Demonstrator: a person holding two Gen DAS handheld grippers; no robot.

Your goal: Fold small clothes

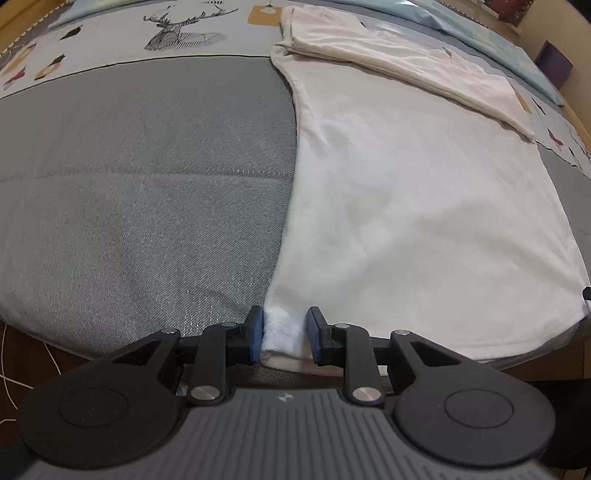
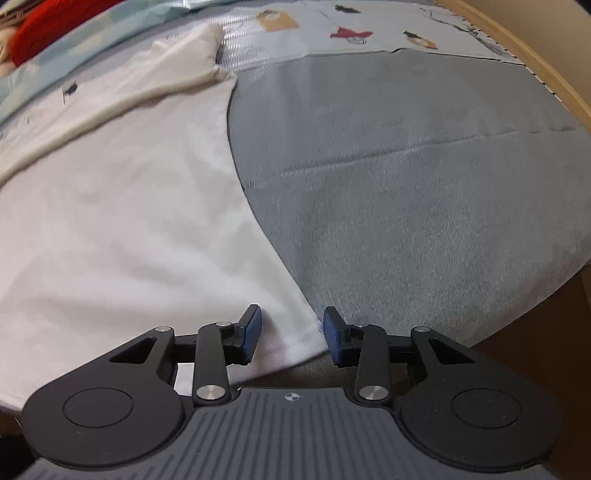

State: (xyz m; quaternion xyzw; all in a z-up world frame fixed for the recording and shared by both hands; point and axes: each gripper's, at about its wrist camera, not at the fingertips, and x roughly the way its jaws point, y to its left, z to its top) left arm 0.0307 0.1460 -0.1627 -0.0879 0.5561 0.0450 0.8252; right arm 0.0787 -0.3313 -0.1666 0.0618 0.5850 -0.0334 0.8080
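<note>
A white garment [image 1: 406, 206] lies spread flat on a grey bedspread [image 1: 140, 177], its far end already folded back over itself into a cream-looking band [image 1: 399, 62] that runs across the top; the near hem hangs close to the edge of the bed. Beyond the grey panel the bedding turns to a printed sheet [image 1: 177, 29] — a line-drawn stag's head and small coloured figures show on it.

The left gripper [image 1: 283, 334] points steeply down at the garment's near left corner; that corner stands bunched up between the two blue pads [image 1: 256, 334], the left pad touching the cloth and the right pad apart from it by a narrow gap, so the jaws are partly spread and not clamped on the fabric.

In the right wrist view the right gripper [image 2: 291, 338] hangs over the opposite near corner of the same garment [image 2: 122, 221]; the corner's tip lies between the blue pads [image 2: 252, 338], nearer the right one, and neither pad presses on it — the jaws stand apart. The grey bedspread [image 2: 406, 166] fills the right side of this view; a red object [image 2: 55, 26], blurred, sits at the far left, and a wooden bed edge [image 2: 535, 62] curves along the right.
</note>
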